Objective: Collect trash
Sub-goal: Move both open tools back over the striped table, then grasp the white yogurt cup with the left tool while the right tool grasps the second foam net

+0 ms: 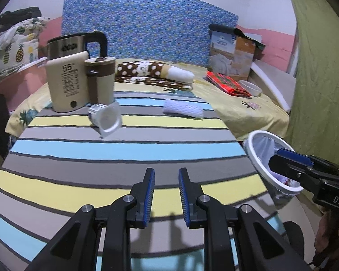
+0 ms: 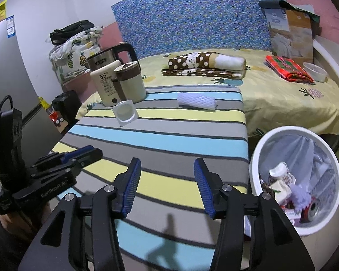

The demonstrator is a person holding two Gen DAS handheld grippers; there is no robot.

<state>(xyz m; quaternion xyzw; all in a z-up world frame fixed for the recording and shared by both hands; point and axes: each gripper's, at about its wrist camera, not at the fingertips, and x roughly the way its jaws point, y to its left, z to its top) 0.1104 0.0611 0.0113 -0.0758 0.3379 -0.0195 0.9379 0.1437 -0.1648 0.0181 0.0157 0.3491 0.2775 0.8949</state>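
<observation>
An empty white yogurt cup [image 1: 106, 118] lies on its side on the striped table [image 1: 124, 158], by the kettles; it also shows in the right wrist view [image 2: 125, 112]. A white foam net sleeve [image 1: 183, 109] [image 2: 197, 100] lies further right on the table. A white trash bin [image 2: 298, 180] with a clear liner holds several pieces of trash, right of the table; its rim shows in the left wrist view [image 1: 260, 158]. My left gripper [image 1: 166, 176] is open and empty above the table's near part. My right gripper [image 2: 167, 167] is open wide and empty, next to the bin.
A cream kettle [image 1: 66, 83], a brown-and-cream jug [image 1: 100, 80] and a steel kettle [image 1: 74, 45] stand at the table's far left. Behind is a bed [image 2: 282, 94] with a polka-dot blanket [image 2: 205, 65], red cloth [image 2: 288, 68], white bowl [image 2: 315, 71] and a box [image 2: 289, 33].
</observation>
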